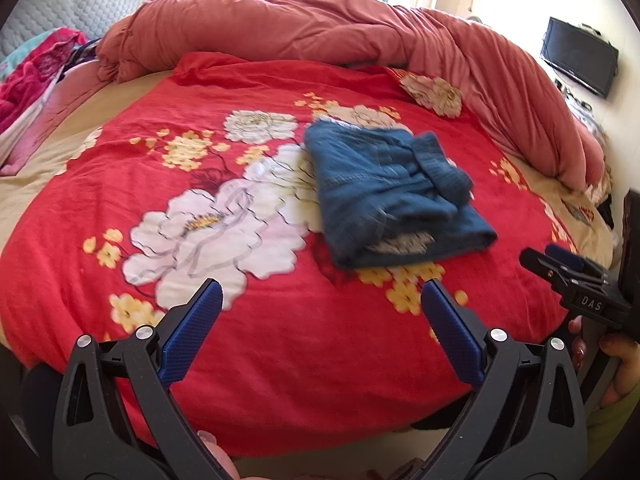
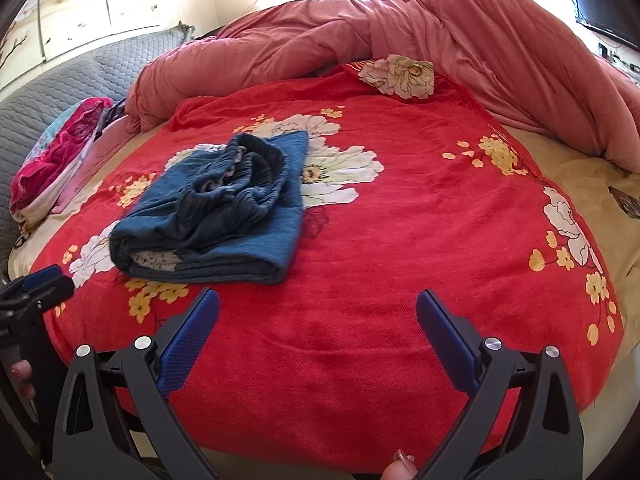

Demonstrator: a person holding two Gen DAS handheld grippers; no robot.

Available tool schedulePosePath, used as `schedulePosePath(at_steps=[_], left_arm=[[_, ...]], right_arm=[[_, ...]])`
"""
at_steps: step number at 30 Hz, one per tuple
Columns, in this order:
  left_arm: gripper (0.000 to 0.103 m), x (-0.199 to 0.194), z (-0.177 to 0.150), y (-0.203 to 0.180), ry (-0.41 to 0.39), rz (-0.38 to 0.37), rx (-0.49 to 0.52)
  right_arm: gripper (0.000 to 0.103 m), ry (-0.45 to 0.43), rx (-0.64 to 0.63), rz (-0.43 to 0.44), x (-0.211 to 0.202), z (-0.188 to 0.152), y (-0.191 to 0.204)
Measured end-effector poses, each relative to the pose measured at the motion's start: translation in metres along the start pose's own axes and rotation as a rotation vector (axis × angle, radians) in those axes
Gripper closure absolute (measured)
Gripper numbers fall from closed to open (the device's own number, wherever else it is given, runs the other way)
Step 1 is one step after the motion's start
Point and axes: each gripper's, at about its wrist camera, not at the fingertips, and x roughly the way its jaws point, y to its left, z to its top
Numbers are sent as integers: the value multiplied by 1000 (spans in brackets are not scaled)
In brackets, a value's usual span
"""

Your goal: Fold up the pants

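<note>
Left wrist view, left to right: a pink and magenta patterned cloth heap (image 1: 36, 68) lies at the upper left of the frame beside a grey quilted headboard (image 1: 80, 4); a red floral blanket with white and yellow blossoms (image 1: 120, 208) fills the centre; the folded blue knit pants (image 1: 392, 196) sit right of centre, a compact bundle with the ribbed waistband on top, apparently set on the flat part of the blanket so the fold keeps its shape. A rolled salmon-pink duvet (image 1: 320, 24) arcs across the top, seemingly pushed back to free working space. The left gripper (image 1: 322, 292), at the lower centre, has its jaws spread wide and grasps nothing, well apart from the pants. The right gripper (image 1: 560, 264) enters at the right edge; this view does not show how its jaws stand. A dark wall-mounted screen (image 1: 580, 56) hangs at the upper right.

Right wrist view: the pants (image 2: 216, 216) lie left of centre; the right gripper (image 2: 318, 292), lower centre, is released and empty. Judged from this, the fold appears complete, both tools held clear of it
</note>
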Motion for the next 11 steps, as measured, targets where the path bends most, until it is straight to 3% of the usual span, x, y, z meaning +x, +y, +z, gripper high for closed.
schedulePosePath(at_steps=[4, 9, 11], left_arm=[[9, 3, 34, 36, -28, 23, -59], [9, 58, 93, 126, 38, 335, -109], [9, 83, 110, 163, 72, 392, -159]], right_arm=[[5, -14, 58, -49, 6, 18, -34], [5, -21, 116, -240, 15, 61, -117], [5, 11, 129, -382, 29, 83, -168]])
